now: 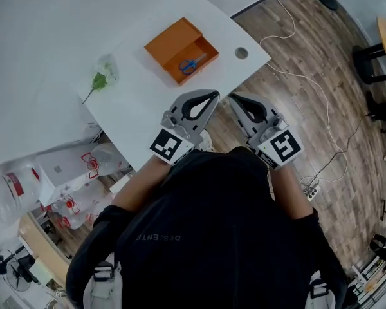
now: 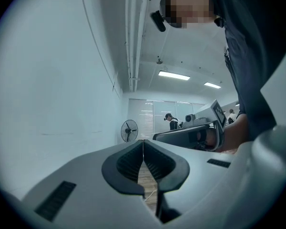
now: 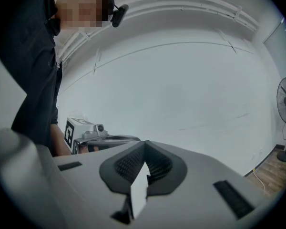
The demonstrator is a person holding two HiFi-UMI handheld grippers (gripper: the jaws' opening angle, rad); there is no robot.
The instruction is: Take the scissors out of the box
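An open orange box (image 1: 170, 40) lies on the white table (image 1: 141, 102) in the head view. Blue-handled scissors (image 1: 193, 63) lie inside its open half. My left gripper (image 1: 212, 95) hangs by the table's near edge, short of the box, its jaws shut with nothing between them. Just to its right, my right gripper (image 1: 232, 98) is over the table corner, also shut and empty. The left gripper view shows its own closed jaws (image 2: 143, 142) and the right gripper (image 2: 195, 133) beside it. The right gripper view shows closed jaws (image 3: 144, 143) and the left gripper (image 3: 93, 133). Box and scissors are hidden from both gripper views.
A clear bag with a green sprig (image 1: 103, 77) lies on the table left of the box. A round grommet (image 1: 241, 53) sits near the table's right corner. A white cable (image 1: 309, 82) runs over the wooden floor. Plastic bags (image 1: 64, 172) stand at the lower left.
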